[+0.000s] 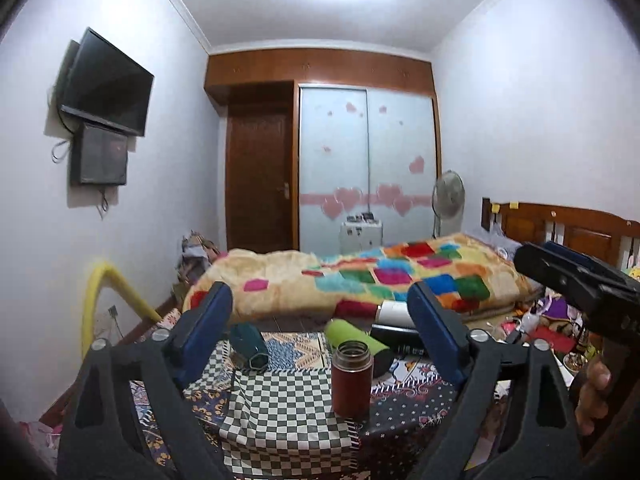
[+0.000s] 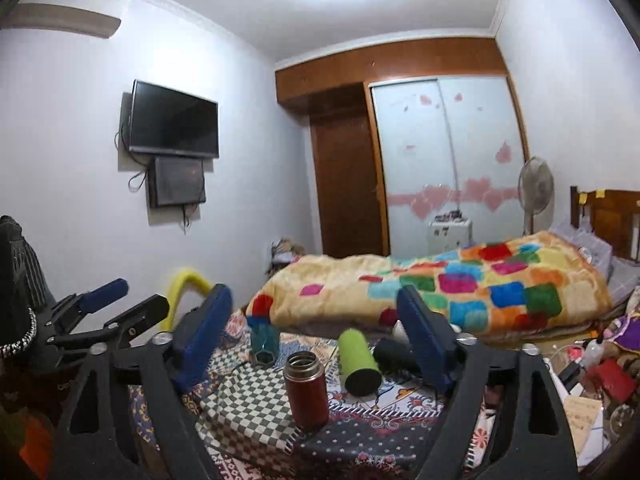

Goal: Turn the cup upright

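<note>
A red-brown metal cup point(image 1: 352, 378) stands upright with its mouth open on the patterned cloth; it also shows in the right wrist view point(image 2: 306, 390). A green cup point(image 1: 360, 342) lies on its side behind it, also in the right wrist view point(image 2: 357, 362). A teal cup point(image 1: 249, 346) lies tipped at the left, also in the right wrist view point(image 2: 264, 340). My left gripper point(image 1: 320, 312) is open and empty, back from the cups. My right gripper point(image 2: 314, 308) is open and empty too. It shows from outside in the left wrist view point(image 1: 560, 268), and the left gripper in the right wrist view point(image 2: 132, 300).
A black cylinder point(image 1: 396, 338) and a white one point(image 1: 394, 312) lie behind the green cup. A bed with a colourful quilt point(image 1: 380, 276) lies beyond. Clutter point(image 2: 600, 372) fills the right side. A yellow tube point(image 1: 100, 296) stands at the left.
</note>
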### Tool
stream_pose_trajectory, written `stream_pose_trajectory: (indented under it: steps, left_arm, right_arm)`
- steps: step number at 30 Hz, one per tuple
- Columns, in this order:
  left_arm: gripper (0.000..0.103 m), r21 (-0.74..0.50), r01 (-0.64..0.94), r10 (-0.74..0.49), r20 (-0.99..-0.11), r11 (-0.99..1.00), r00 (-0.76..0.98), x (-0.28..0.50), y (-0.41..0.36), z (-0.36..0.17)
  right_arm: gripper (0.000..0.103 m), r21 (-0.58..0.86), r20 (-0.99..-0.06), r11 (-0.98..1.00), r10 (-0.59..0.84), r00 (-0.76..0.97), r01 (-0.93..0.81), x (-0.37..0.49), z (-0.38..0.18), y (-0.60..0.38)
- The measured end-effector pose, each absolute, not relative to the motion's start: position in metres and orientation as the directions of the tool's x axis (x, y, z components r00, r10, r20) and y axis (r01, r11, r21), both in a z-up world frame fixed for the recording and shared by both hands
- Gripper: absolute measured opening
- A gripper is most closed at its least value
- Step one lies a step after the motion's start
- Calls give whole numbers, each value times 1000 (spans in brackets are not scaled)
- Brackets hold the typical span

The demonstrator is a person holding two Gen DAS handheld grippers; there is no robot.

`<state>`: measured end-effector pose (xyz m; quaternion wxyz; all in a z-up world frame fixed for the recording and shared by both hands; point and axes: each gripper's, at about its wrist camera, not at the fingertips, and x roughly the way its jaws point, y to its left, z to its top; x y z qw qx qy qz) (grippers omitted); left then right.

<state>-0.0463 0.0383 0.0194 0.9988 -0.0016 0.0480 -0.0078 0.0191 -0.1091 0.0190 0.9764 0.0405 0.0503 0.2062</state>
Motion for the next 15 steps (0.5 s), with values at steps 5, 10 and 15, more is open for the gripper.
stream_pose_trajectory:
  steps: [5, 10, 15]
  left_arm:
    - [101, 4, 7, -6, -67, 1000, 998, -64, 33, 22]
    - [103, 14, 5, -4, -77, 1000, 997, -67, 27, 20]
    - [103, 19, 6, -4, -85, 1000, 996, -71, 24, 18]
  right_arm:
    - [103, 108, -70, 921, 383, 921, -374, 14, 15, -113]
    - [103, 136, -84, 920, 380, 921, -367, 13, 10, -120]
    - [103, 131, -90, 927, 364, 927, -352, 8, 5, -123]
